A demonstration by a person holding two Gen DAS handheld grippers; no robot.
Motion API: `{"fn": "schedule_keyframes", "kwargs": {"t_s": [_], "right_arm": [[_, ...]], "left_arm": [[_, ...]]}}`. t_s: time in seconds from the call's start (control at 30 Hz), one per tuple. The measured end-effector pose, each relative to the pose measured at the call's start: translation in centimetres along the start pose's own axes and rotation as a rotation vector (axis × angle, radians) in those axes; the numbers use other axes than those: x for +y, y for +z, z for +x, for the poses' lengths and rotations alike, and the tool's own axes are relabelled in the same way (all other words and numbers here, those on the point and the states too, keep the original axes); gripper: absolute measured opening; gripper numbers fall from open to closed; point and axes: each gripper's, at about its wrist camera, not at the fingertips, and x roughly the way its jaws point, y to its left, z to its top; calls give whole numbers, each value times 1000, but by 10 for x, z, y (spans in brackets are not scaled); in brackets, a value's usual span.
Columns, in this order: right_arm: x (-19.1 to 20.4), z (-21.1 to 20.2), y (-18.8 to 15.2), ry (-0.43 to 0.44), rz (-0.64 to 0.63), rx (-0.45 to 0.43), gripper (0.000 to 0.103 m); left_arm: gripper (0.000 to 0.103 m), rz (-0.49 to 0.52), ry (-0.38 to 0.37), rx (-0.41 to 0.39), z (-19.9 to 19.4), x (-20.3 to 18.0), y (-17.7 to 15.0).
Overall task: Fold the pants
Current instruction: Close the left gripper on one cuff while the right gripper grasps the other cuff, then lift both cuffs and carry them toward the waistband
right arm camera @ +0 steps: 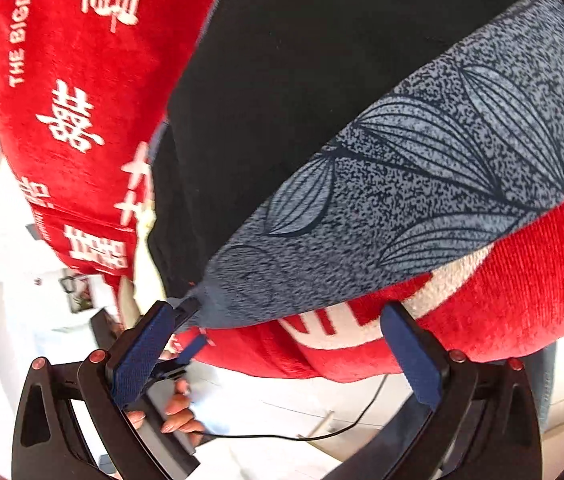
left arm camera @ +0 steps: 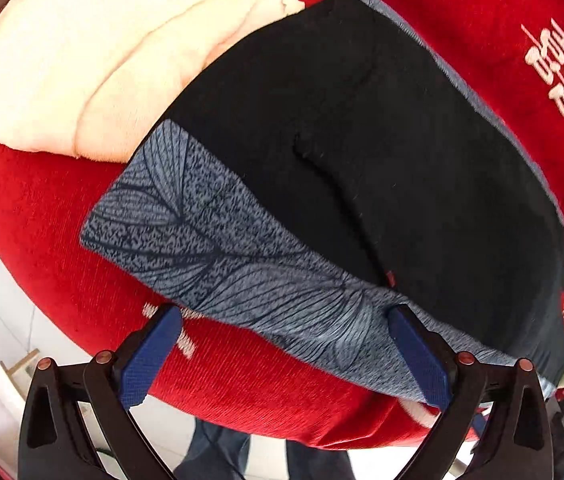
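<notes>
The pants [left arm camera: 362,152] lie folded flat on the red cloth: black fabric with a grey leaf-print band [left arm camera: 218,240] along the near edge. My left gripper [left arm camera: 282,344] is open just short of that band; its right finger [left arm camera: 418,356] lies over the band's edge, its left finger over red cloth. In the right wrist view the pants [right arm camera: 302,80] and their grey band [right arm camera: 402,192] fill the upper right. My right gripper [right arm camera: 278,344] is open and empty below the band's corner, over the cloth's front edge.
A red velvet cloth [left arm camera: 62,232] with white characters covers the table. A cream garment [left arm camera: 82,60] lies folded beyond the pants at the left. In the right wrist view the other gripper and the hand holding it [right arm camera: 178,412] show low left, with a black cable [right arm camera: 322,432].
</notes>
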Motion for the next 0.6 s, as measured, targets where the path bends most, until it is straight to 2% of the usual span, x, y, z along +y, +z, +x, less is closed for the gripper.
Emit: {"fn": "schedule_keyframes", "kwargs": {"t_s": [0.07,0.17,0.23,0.27,0.3,0.33,0.37,0.4,0.43,0.6], "right_arm": [[-3,-3,0,31,30,-18,100],[-8,-2,6,71,69,-54,92],[-7,4,12,102,85,-61,89],[-4,8,15,113,82,-61,82],[-2,10,17,113,77,-59,72],[-2,13,18,107,87,-52,41],[-5,16,20,103,108,-46,13],[-5,19,18,106,131,-46,8],[-7,18,17,121,143,-44,8],[16,0,13,117,74,-43,8]], "left_arm": [[95,6,-28,-12,-3,-4,4],[94,40,-32,-11,-2,-13,9],[92,41,-22,-14,1,-16,11],[83,38,-3,-25,0,-17,12],[72,37,10,-32,-1,-18,11],[64,37,19,-44,-4,-19,9],[45,40,19,-49,-7,-17,10],[25,46,-6,-40,-10,-15,12],[19,45,-32,-27,-12,-12,12],[19,97,-62,-32,-26,-17,17]]}}
